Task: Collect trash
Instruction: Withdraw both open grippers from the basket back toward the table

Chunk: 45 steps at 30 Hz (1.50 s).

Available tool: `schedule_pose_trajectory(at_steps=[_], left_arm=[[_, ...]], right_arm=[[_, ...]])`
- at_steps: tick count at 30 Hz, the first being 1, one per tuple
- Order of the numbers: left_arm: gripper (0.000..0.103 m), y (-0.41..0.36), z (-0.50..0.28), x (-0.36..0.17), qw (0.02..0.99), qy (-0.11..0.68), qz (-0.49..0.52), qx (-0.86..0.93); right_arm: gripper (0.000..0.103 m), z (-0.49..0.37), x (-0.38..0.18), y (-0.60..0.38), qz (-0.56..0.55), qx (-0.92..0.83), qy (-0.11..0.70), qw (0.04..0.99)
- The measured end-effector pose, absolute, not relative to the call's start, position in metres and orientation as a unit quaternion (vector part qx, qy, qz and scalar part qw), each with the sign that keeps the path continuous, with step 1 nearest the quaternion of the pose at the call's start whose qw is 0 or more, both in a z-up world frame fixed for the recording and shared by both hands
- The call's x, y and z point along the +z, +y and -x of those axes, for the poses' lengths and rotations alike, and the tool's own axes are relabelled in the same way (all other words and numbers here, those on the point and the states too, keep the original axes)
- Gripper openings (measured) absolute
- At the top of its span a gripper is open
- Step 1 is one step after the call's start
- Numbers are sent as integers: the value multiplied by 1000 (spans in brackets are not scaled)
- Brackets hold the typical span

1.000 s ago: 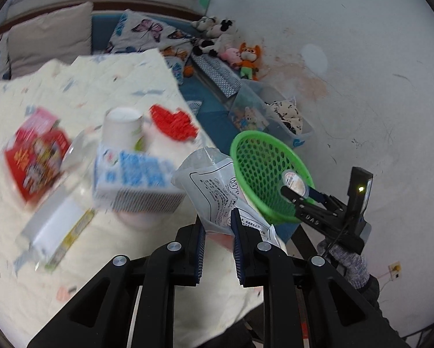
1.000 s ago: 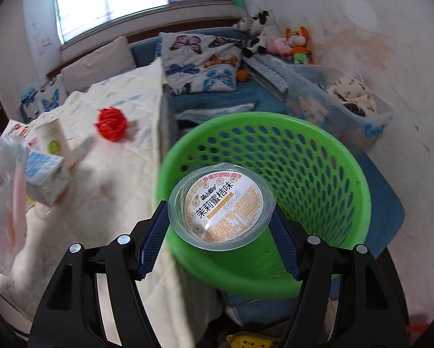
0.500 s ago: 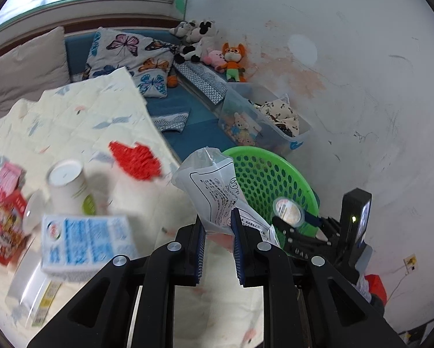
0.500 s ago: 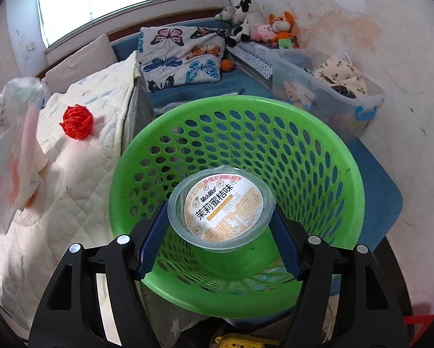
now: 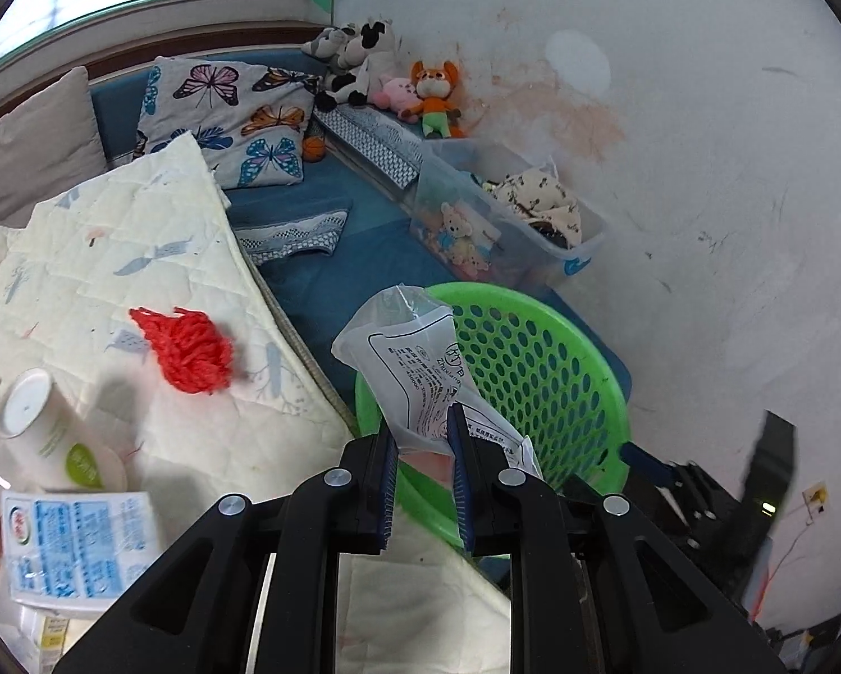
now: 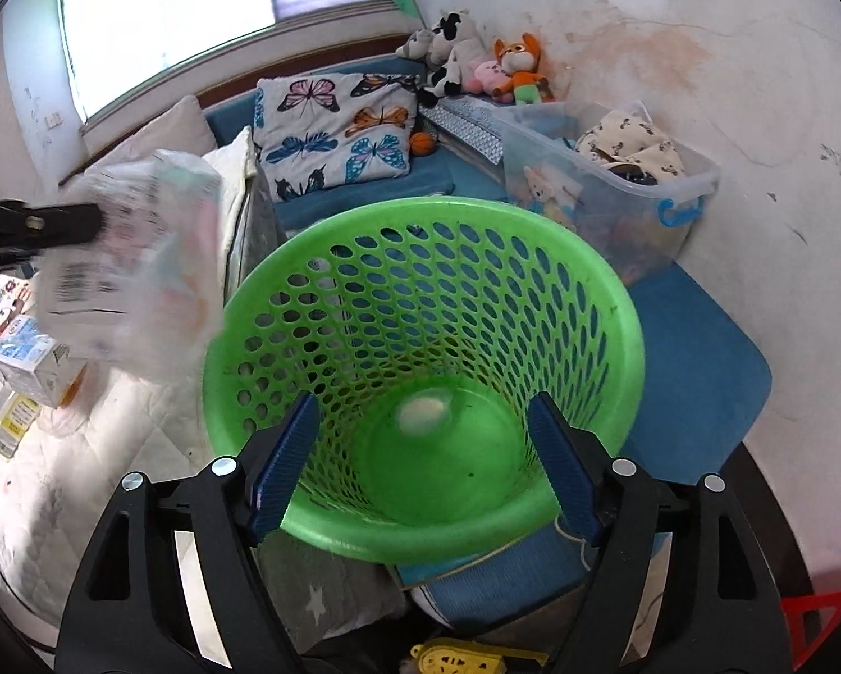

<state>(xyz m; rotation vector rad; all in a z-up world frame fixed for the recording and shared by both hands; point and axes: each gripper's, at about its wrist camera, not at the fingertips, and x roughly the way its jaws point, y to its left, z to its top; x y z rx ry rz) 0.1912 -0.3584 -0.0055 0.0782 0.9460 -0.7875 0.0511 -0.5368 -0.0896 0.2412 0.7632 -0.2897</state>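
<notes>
A crinkled clear plastic wrapper (image 5: 420, 370) printed with black text stands with its long axis rising up and away from the left gripper (image 5: 423, 477), whose ribbed blue pads are clamped on its lower end, over the near rim of a green perforated plastic basket (image 6: 533, 258). The right gripper (image 6: 423, 460) hangs above the basket mouth, jaws opening with nothing between them; a pale round cup (image 6: 423, 413) lies blurred on the basket floor. A red yarn pompom (image 5: 187, 351) rests on the quilted cream cloth (image 5: 140, 258).
</notes>
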Motion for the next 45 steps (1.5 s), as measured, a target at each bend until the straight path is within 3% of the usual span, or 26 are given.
schedule_pose_trajectory(at_steps=[10, 14, 17, 23, 45], left_arm=[[19, -389, -193, -30, 806, 460, -65, -366], [27, -395, -193, -34, 805, 458, -71, -369], [47, -395, -189, -34, 807, 454, -69, -371], [50, -383, -182, -24, 810, 443, -63, -379], [61, -189, -160, 10, 876, 399, -44, -267]], right_arm=[[78, -30, -83, -533, -126, -142, 360, 914], [78, -26, -81, -534, -129, -144, 356, 914], [78, -24, -79, -534, -131, -145, 354, 915], [78, -20, -75, -529, -129, -142, 349, 917], [82, -44, -42, -439, -86, -37, 333, 938]])
